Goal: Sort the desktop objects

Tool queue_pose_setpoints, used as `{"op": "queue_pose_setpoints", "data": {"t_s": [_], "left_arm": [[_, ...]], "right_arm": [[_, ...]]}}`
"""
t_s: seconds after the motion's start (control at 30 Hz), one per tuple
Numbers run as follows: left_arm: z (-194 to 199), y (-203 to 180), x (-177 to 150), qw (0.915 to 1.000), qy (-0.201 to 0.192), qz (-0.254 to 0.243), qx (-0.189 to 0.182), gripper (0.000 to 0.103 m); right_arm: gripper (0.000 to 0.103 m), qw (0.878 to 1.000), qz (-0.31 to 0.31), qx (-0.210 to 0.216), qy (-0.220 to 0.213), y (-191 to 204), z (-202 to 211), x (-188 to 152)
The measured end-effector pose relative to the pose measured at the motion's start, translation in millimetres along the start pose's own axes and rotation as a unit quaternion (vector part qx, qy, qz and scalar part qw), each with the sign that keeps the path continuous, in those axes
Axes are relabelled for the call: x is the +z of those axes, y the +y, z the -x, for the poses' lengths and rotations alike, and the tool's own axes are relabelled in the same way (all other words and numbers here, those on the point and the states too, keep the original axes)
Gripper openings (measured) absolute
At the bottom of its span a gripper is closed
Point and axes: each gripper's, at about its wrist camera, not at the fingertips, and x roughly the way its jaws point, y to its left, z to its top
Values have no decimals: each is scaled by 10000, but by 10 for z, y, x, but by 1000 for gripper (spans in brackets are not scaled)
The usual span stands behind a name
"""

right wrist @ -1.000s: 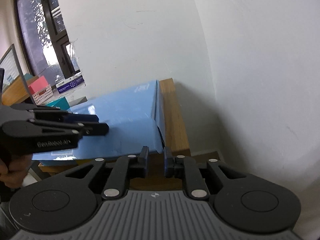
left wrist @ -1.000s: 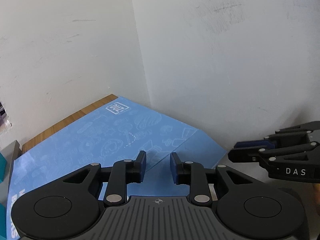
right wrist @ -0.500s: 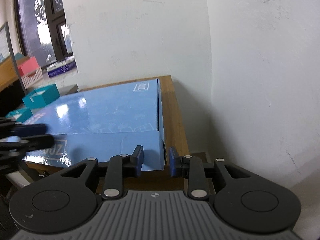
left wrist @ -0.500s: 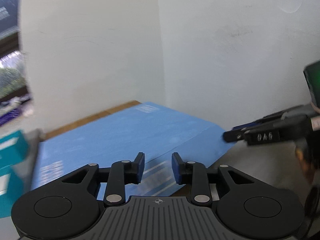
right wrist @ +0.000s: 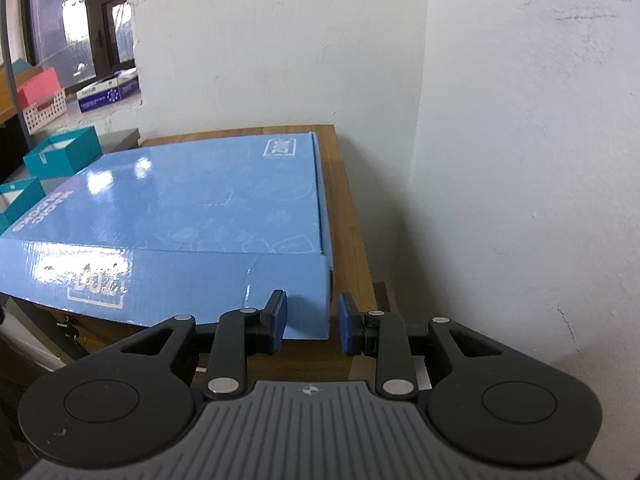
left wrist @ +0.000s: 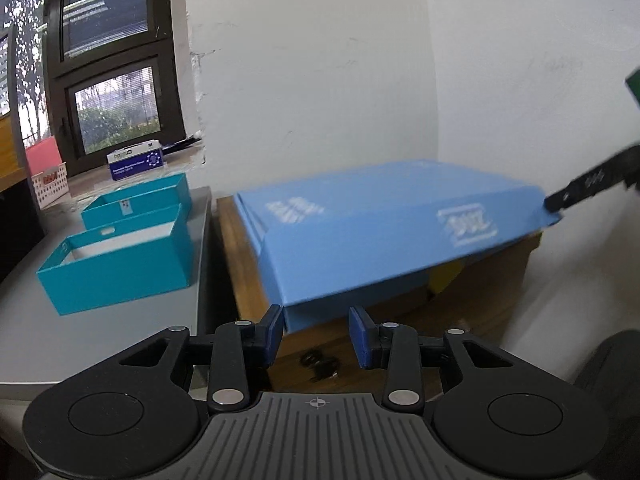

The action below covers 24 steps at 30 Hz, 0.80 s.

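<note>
Teal open boxes (left wrist: 120, 248) sit on the grey bench (left wrist: 80, 344) at the far left, well apart from the work. Right of them, on a wooden bench (right wrist: 344, 216) pushed into the wall corner, lies the big blue box (left wrist: 384, 236), its lid (right wrist: 192, 200) lowered over the base but, in the left wrist view, not yet seated: the front flap stands proud and something yellow shows in the gap beneath.

The left gripper (left wrist: 316, 332) hangs just before the near left corner of the lid, fingers spread and grasping nothing. The right gripper (right wrist: 310, 326) has its released fingers either side of the near right corner; whether either pad touches the cardboard cannot be told.

The step in hand looks like closing the lid. Done well, both corners would be pressed down together and evenly, so the flap slides outside the base wall and does not buckle the creased front panel.

Room is tight on the right: the wall (right wrist: 520, 160) stands near the wooden bench's edge, and the box nearly fills the top. Open space lies to the near side and to the left.
</note>
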Motion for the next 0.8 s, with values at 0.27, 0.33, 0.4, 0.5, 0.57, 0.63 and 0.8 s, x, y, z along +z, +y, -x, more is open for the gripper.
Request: {"op": "queue_pose_setpoints", "data": {"t_s": [0.27, 0.33, 0.4, 0.5, 0.57, 0.63, 0.8], "left_arm": [[-175, 73, -135, 9988, -197, -264, 361, 37], [-169, 80, -125, 9983, -326, -307, 374, 33], [-163, 83, -112, 9976, -428, -363, 400, 29], [-158, 103, -83, 9974, -513, -362, 352, 23], [-144, 98, -75, 9972, -551, -384, 315, 18], [-134, 92, -73, 9973, -553, -404, 277, 14], [-112, 87, -76, 9974, -552, -386, 268, 12]], "right_arm": [[32, 9997, 175, -100, 100, 91, 25, 16], [32, 9998, 162, -102, 115, 89, 28, 23], [32, 9997, 156, -98, 130, 88, 25, 37], [32, 9998, 99, -95, 119, 75, 22, 79], [32, 9998, 101, -121, 74, 79, 21, 123], [32, 9998, 126, -145, 26, 90, 10, 171], [32, 9995, 189, -119, -217, 172, -13, 338]]}}
